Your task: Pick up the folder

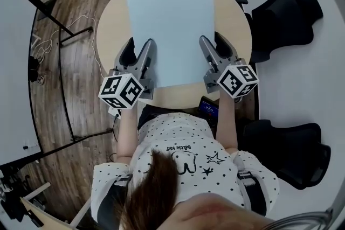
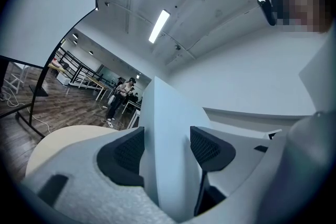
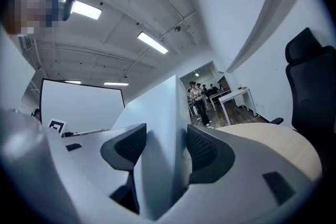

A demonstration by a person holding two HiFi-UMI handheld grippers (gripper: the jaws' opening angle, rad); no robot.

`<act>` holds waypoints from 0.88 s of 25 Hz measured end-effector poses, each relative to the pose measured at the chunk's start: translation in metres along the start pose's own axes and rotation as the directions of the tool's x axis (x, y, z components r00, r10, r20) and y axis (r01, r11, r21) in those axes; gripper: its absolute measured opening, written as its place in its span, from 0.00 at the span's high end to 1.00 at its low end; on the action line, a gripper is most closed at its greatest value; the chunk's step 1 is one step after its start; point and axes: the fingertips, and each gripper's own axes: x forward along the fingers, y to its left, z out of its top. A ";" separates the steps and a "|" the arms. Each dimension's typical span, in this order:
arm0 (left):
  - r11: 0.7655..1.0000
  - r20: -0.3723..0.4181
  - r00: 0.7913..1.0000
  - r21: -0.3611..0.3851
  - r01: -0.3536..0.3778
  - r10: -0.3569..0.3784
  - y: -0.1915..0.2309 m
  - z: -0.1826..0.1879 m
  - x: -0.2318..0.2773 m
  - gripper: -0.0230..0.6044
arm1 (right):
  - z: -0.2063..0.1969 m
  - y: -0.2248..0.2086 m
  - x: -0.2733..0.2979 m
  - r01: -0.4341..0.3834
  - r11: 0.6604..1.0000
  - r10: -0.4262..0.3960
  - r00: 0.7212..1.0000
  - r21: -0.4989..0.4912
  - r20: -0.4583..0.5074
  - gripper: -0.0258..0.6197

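The folder (image 1: 172, 29) is a large pale blue sheet held over the round wooden table (image 1: 110, 24). My left gripper (image 1: 139, 47) is shut on its near left edge, and my right gripper (image 1: 214, 43) is shut on its near right edge. In the left gripper view the folder (image 2: 168, 128) stands edge-on between the dark pads (image 2: 126, 152) of my left gripper (image 2: 167, 150). In the right gripper view the folder (image 3: 160, 123) rises the same way between the jaws of my right gripper (image 3: 167, 152). Whether the folder touches the table is not visible.
Two black office chairs (image 1: 285, 8) (image 1: 294, 151) stand to the right of the table. A white board on a black stand (image 1: 13, 62) is at the left, with cables on the wooden floor. A small dark device (image 1: 209, 107) lies below the table's near edge.
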 end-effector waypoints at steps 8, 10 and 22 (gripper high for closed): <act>0.999 0.058 0.998 0.031 0.032 -0.033 -0.015 0.024 -0.010 0.53 | 0.024 0.019 -0.009 -0.014 0.999 0.016 0.998 -0.037 0.058 0.60; 0.999 0.069 0.997 0.041 0.035 -0.037 -0.017 0.030 -0.013 0.53 | 0.028 0.024 -0.010 -0.018 0.999 0.021 0.997 -0.043 0.069 0.60; 0.996 0.121 0.991 0.067 0.050 -0.058 -0.027 0.055 -0.023 0.53 | 0.048 0.041 -0.011 -0.051 0.996 0.059 0.993 -0.077 0.105 0.60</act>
